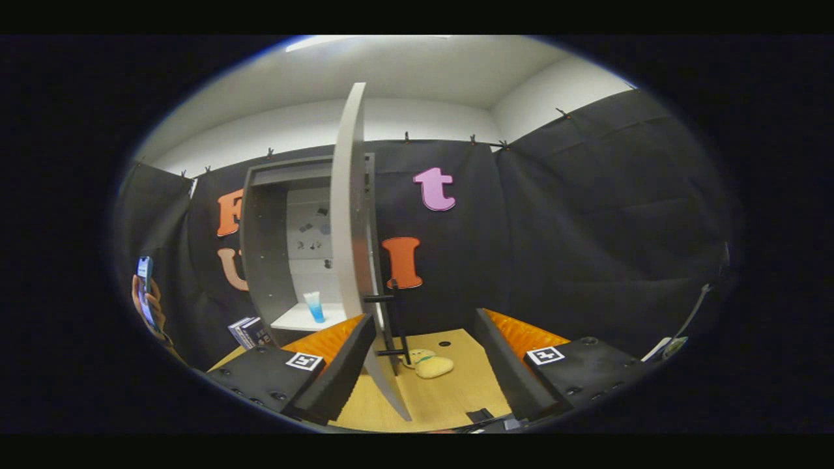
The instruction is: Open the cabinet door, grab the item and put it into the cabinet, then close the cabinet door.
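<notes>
Claw point(427, 384) stood open, fingers wide apart, gripping nothing. Between them rose the cabinet door point(348, 215), pale, swung out edge-on. Beyond the fingers, a soft yellow plush toy point(431, 365) with a green band lay on the wooden desk point(449, 397) by the door's black handle point(394, 319).

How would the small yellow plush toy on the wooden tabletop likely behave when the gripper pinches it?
The small yellow plush toy, lying beyond the open gripper near the cabinet door, looks soft, so it would probably squash and flop. Probably light. Low and lumpy, it seems unlikely to roll.
</notes>
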A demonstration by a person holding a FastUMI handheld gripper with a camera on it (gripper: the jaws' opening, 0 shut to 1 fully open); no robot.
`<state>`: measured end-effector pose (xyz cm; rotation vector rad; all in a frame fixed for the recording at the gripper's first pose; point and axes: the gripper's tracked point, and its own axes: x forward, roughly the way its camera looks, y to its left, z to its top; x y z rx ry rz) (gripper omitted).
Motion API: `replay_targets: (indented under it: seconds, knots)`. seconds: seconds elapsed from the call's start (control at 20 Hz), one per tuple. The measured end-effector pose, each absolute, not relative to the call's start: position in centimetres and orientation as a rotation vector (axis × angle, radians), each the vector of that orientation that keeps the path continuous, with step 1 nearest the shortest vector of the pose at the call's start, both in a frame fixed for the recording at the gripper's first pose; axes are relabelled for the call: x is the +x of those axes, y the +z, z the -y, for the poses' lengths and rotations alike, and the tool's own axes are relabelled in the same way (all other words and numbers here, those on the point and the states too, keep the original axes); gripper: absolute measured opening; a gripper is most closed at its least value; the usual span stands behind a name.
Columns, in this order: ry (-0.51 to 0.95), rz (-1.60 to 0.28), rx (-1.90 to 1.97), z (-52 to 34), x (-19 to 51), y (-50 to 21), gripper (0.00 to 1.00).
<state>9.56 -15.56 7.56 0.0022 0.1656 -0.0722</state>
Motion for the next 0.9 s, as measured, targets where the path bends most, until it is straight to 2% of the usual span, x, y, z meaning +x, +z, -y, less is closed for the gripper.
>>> replay_targets:
  seconds: [0.35,0.9]
  knots:
    - [-0.089,-0.188,0.004,17.9,14.9,6.5,0.97]
    - [-0.073,-0.164,-0.059,12.4,13.7,7.0,0.95]
